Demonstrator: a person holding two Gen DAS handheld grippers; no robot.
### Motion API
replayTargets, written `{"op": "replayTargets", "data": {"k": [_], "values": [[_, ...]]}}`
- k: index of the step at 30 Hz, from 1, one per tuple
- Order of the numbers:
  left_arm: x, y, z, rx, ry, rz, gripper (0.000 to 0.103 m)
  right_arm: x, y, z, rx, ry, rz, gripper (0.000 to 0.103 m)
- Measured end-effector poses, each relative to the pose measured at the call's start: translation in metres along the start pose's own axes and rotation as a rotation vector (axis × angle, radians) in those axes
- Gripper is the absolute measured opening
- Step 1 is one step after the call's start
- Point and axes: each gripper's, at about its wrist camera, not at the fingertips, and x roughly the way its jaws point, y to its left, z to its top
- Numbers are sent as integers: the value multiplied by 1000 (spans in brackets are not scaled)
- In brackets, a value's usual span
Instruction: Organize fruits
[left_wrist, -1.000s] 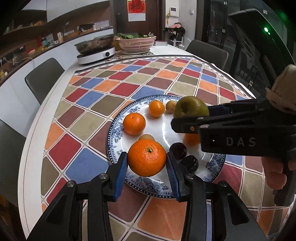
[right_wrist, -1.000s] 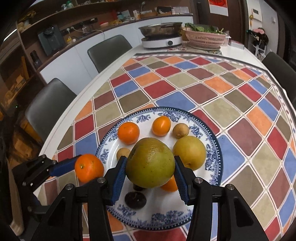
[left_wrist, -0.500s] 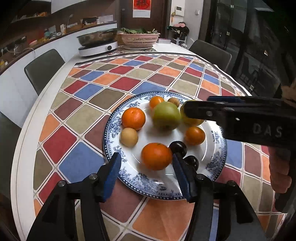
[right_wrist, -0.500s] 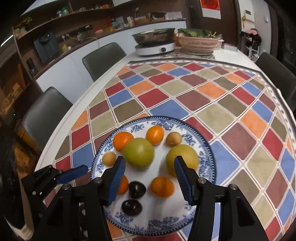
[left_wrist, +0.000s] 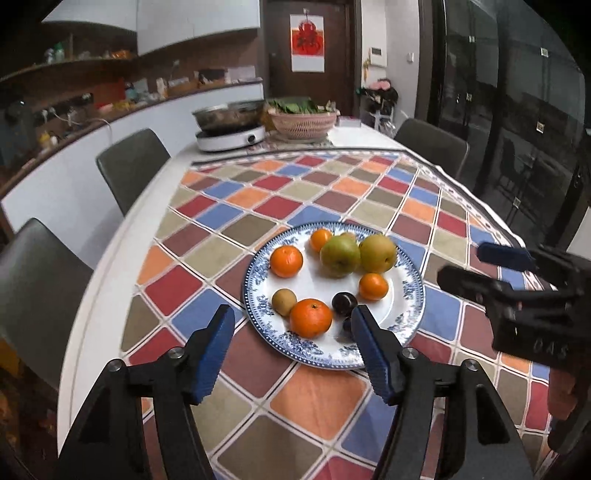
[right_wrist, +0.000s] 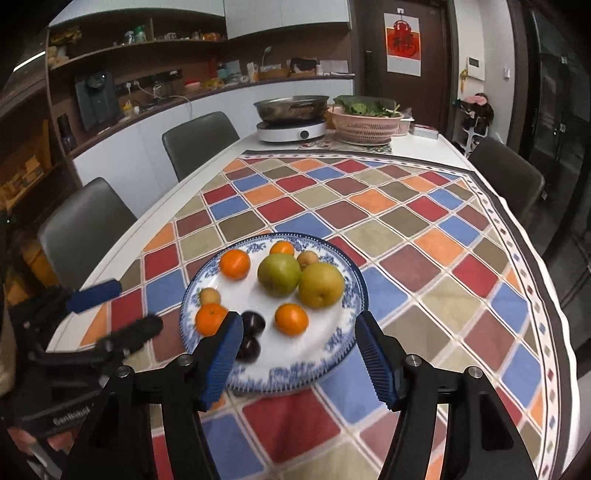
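The blue-and-white plate (left_wrist: 408, 295) sits on the checkered tablecloth (left_wrist: 317, 398) near the left long edge of the table (left_wrist: 122, 243), toward the near end. All the fruit lies on the plate.

Left gripper (left_wrist: 293, 345): its jaws have just been opening and now stand wide apart, with nothing between the blue pads. It is held above the near rim of the plate. The large orange (left_wrist: 310, 318) rests on the plate at the near rim, clear of both pads, just beside a small brown fruit (left_wrist: 283, 302).

Right gripper (right_wrist: 299, 354): its jaws have just been opening and stand wide, with nothing gripped. It is held above the near rim of the plate. The green pear (right_wrist: 279, 274) lies toward the plate's far side, touching the yellow pear (right_wrist: 320, 284).

Other contents of the plate: three smaller oranges, one at the left (left_wrist: 286, 261), one at the far rim (left_wrist: 320, 239), one at the right (left_wrist: 373, 286); two dark plums (right_wrist: 253, 323) near the near rim.

At the far end of the table stand an induction cooker with a metal pan (right_wrist: 291, 120) and a pink basket of greens (right_wrist: 365, 123).
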Motion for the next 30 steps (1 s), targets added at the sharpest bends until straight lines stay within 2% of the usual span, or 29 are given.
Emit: {"op": "replayTargets", "data": {"k": [2,5,12,30], "values": [[-13,-3,-3,-5,-15,23,71,-13,0,-7,10,-11,-4,72],[-30,-5,-9,-23,-33,59,73,-33,0,-19,22,-38,-26,75],[-68,-13,-27,-42,-82,90,85,-71,3,-44,27,-68,-49,77],[-135,-34,-68,-54,-122,80,89,-134,15,-94,20,-119,-46,77]]}}
